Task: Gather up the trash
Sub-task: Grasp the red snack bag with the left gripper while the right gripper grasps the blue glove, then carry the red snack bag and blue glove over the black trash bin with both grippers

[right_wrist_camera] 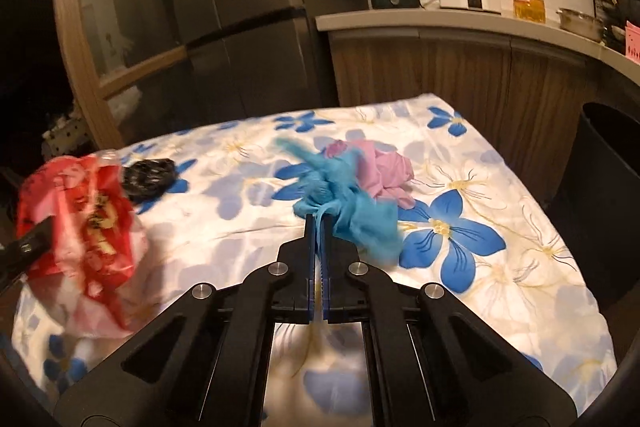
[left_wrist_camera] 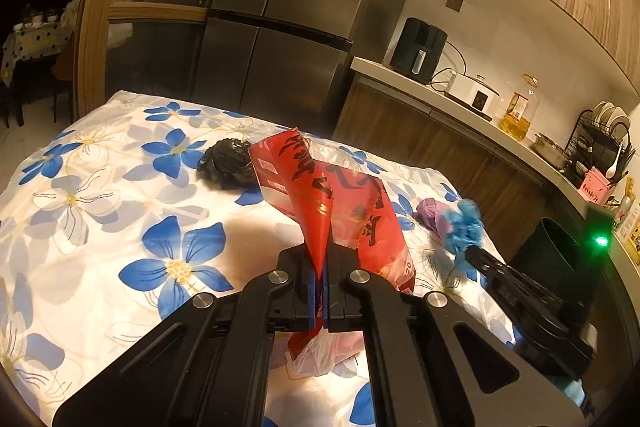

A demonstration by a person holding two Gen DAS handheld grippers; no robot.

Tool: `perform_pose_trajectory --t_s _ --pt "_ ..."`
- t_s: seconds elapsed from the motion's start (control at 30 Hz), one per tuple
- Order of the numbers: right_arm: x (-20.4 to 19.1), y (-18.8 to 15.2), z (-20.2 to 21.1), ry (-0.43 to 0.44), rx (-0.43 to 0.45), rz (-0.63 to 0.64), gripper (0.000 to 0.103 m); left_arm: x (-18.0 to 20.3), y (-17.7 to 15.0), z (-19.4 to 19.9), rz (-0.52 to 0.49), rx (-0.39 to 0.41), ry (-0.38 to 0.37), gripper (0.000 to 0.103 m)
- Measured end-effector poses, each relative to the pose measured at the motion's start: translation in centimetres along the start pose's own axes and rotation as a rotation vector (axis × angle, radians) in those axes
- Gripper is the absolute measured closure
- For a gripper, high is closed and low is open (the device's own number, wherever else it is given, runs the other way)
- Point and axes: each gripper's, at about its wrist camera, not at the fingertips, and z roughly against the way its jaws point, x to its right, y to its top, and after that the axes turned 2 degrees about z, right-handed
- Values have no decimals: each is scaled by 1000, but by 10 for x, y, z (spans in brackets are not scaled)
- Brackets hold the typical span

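My left gripper (left_wrist_camera: 320, 269) is shut on a red plastic bag (left_wrist_camera: 320, 195) and holds it above the flowered tablecloth (left_wrist_camera: 100, 195). My right gripper (right_wrist_camera: 320, 223) is shut on a crumpled blue bag (right_wrist_camera: 344, 199), lifted just over the cloth; it also shows in the left wrist view (left_wrist_camera: 464, 227). A crumpled purple bag (right_wrist_camera: 384, 171) lies on the cloth just behind the blue one. A black crumpled bag (left_wrist_camera: 228, 163) lies farther back on the table. The red bag also shows at the left of the right wrist view (right_wrist_camera: 88, 219).
A dark trash bin (right_wrist_camera: 600, 195) stands on the floor right of the table, below the counter (right_wrist_camera: 460, 21). A steel fridge (left_wrist_camera: 280, 27) stands behind the table. The counter holds an air fryer (left_wrist_camera: 418, 51), a white cooker, an oil bottle and a dish rack.
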Motion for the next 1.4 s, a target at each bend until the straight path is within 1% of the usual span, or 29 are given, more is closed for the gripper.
perform_pose_trajectory --t_s 0.27,0.53,0.7,1.0,1.4 --pt "8 0 50 69 57 -32 101 16 -2 18 -20 20 -14 102" --pt "28 -4 90 62 98 -55 101 47 -9 29 -65 26 -60 102" --pt "47 -7 111 45 126 -74 101 72 -16 29 -103 18 -92 102" --pt "85 -7 137 -2 170 -119 101 131 -27 23 -192 0 -181 102" --pt "141 -1 165 -96 229 -159 101 205 -31 6 -284 -3 -284 102"
